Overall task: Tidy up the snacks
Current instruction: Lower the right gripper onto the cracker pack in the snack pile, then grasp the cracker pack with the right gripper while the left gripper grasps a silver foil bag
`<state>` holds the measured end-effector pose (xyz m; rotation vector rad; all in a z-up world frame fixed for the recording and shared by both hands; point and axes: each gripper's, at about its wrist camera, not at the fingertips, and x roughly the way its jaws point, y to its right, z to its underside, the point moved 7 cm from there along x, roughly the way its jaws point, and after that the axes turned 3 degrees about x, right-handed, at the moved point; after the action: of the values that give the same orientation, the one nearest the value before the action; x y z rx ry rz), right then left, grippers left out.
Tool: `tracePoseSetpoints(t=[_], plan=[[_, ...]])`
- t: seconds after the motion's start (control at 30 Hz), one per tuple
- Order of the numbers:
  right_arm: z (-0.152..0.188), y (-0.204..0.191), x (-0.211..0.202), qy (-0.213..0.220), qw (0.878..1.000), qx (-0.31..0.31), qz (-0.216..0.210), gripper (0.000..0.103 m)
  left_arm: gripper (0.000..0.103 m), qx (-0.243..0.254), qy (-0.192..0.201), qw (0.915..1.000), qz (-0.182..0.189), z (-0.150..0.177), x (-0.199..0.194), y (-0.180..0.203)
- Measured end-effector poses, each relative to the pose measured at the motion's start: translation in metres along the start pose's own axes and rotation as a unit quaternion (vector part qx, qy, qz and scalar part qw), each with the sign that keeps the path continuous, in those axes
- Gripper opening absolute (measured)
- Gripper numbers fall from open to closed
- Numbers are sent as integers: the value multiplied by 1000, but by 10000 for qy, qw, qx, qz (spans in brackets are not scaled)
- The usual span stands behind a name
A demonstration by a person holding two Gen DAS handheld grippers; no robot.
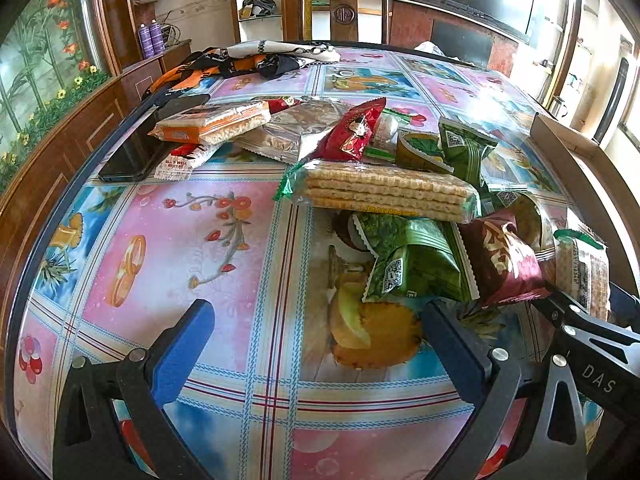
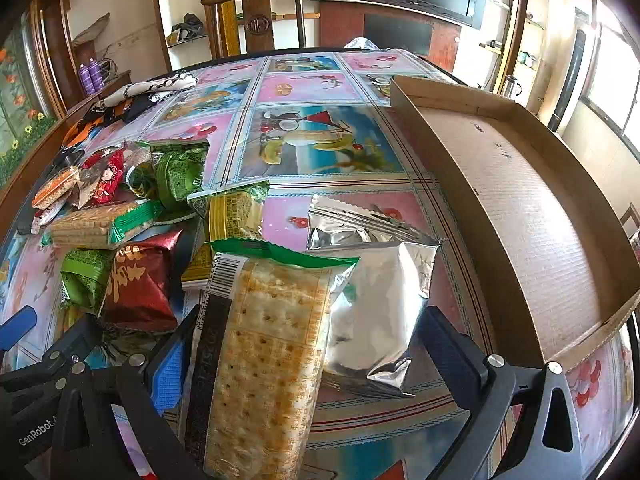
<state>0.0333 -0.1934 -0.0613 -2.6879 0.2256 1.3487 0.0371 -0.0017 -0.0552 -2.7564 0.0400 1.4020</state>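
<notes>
- We see our left tongs (image 1: 316, 336) spread wide apart above the table (image 1: 208, 264), with nothing between the two blue pads; bare flowered tablecloth shows between them.
- Just ahead of the left tongs lies the heap of snacks: a long cracker pack with green ends (image 1: 384, 192) rests on top of a green packet (image 1: 416, 260), and a dark red packet (image 1: 504, 260) sits to the right of that.
- Farther back we see an orange-wrapped cracker pack (image 1: 212, 122) lying partly over a black phone (image 1: 132, 156), with a bright red packet (image 1: 352, 128) near it.
- Our right tongs (image 2: 308, 348) stand apart too. A soda cracker pack (image 2: 268, 356) with a green top edge lies lengthwise between the pads, close against the left one; we cannot tell whether it is touched.
- A silver foil packet (image 2: 380, 300) lies just beside that pack, partly under it, on the table.
- A shallow cardboard tray (image 2: 520, 208) sits at the right side of the table, well apart from the heap.
- A wooden chair (image 2: 256, 20) stands beyond the table's far edge.
</notes>
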Motion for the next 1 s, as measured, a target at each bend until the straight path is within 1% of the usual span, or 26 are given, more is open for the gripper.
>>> tracePoseSetpoints(t=[0.6,0.77,0.87,1.0], plan=[[0,-2,-1,0,10000,34,27,103,103,7,-4,10000,1,1,0,0],[6,-1,-6,-170,9985,-410,-305,103,103,8,-9,10000,13,2,-1,-1],[11,-6,-8,-431,9942,-816,-545,103,103,6,-9,10000,10,1,0,-1],[18,-6,-12,-473,9913,-1013,-687,103,103,15,-15,10000,14,1,0,-1]])
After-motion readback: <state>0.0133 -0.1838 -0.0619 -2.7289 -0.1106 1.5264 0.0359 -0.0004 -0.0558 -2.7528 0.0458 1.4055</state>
